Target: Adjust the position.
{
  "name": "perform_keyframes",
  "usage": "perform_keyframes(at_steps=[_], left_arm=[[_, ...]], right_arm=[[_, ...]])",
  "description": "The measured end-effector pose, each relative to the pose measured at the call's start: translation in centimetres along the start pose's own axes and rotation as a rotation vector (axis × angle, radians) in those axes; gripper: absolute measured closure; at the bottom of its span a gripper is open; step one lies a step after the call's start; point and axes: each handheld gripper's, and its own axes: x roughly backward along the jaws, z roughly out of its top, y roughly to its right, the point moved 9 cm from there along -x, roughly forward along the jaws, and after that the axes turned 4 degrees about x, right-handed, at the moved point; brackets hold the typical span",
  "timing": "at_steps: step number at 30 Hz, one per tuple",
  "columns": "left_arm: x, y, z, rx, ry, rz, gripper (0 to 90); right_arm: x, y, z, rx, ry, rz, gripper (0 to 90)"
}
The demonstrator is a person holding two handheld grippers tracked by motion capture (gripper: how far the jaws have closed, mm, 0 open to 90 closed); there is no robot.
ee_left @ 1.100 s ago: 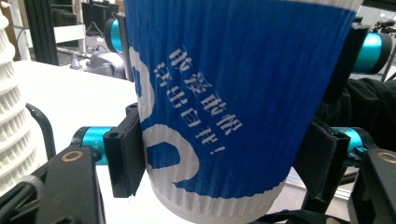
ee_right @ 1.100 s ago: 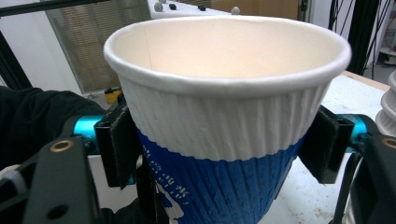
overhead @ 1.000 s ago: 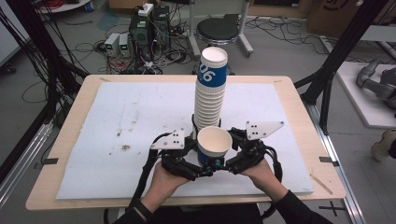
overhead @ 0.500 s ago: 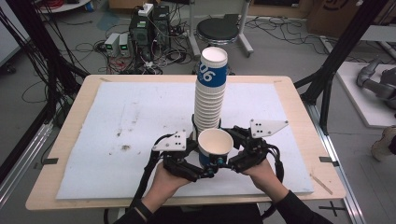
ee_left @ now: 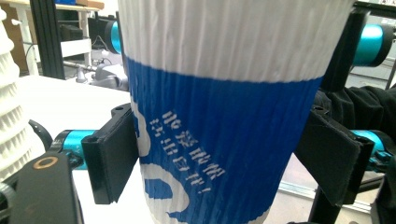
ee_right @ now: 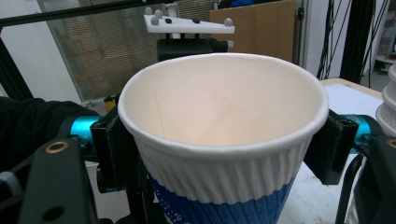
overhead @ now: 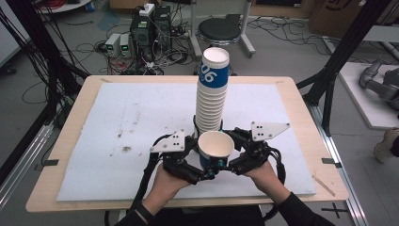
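Both grippers are meeting on one paper cup (overhead: 215,149) at about 6 o'clock on the white mat (overhead: 117,122), just in front of the tall cup stack (overhead: 211,92) standing at mat centre. Left gripper (overhead: 200,162) is coming in from 7 o'clock; its jaws have just been opening, and in the left gripper view the cup's blue-and-white ribbed wall (ee_left: 224,116) is sitting between the two black pads (ee_left: 114,158), left pad right against the wall, right pad close beside it, firm pressing hard to tell. Right gripper (overhead: 230,157) is coming in from 5 o'clock; its jaws have just been closing, and in the right gripper view the pads (ee_right: 112,149) are touching the cup (ee_right: 219,154) just under the rim on both sides, so it is gripping at mid width. Cup is staying upright, mouth up, empty inside. Stack's ribbed side (ee_left: 11,116) is showing at 9 o'clock in the left gripper view. Hands are entering from 6 o'clock.
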Motion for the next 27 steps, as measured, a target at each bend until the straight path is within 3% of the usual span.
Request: perform_keyframes(at_steps=[11, 20, 27], left_arm=[[0.3, -0.2, -0.2, -0.011, -0.025, 0.014, 14.8], [2.6, -0.8, -0.4, -0.022, -0.059, 0.087, 12.5], [5.4, -1.5, -0.9, -0.059, -0.097, 0.163, 12.4]], right_arm=[[0.2, 0.3, 0.0, 0.008, -0.002, -0.015, 23.6], [0.9, 0.8, 0.2, 0.025, 0.003, -0.035, 23.6], [1.2, 1.2, 0.0, 0.038, -0.007, -0.054, 23.6]])
